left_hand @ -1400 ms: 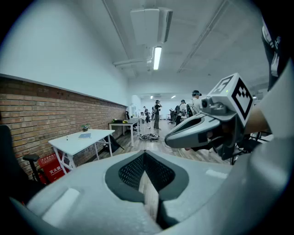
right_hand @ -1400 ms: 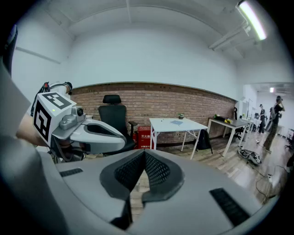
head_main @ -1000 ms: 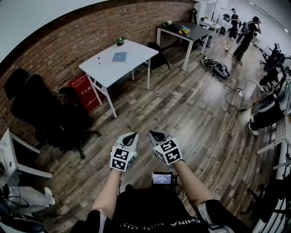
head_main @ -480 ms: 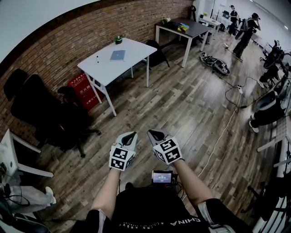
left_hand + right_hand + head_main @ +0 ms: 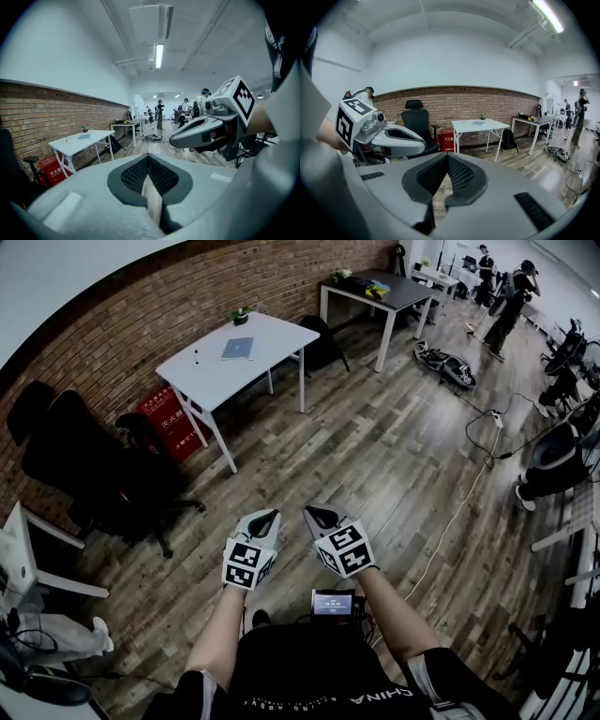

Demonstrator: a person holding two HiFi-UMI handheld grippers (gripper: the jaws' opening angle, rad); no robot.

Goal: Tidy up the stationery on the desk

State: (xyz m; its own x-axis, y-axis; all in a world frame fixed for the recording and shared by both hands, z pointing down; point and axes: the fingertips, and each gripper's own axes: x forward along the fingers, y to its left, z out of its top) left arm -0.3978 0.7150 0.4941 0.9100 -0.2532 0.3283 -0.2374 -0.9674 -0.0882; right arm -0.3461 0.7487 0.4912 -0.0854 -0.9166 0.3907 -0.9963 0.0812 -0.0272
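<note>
Left hand-held gripper (image 5: 266, 517) and right hand-held gripper (image 5: 319, 516) are both pinched closed, empty; white rectangular counter (image 5: 272, 338) with flat grey-blue notebook (image 5: 237, 348) sits well apart, ahead-left, long axis running up-right; left one looks marginally nearer.

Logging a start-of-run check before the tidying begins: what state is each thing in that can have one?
left gripper: shut, nothing between the jaws
right gripper: shut, nothing between the jaws
blue-grey notebook: closed, lying flat on the white desk
waist screen: lit
black office chair: unoccupied
</note>
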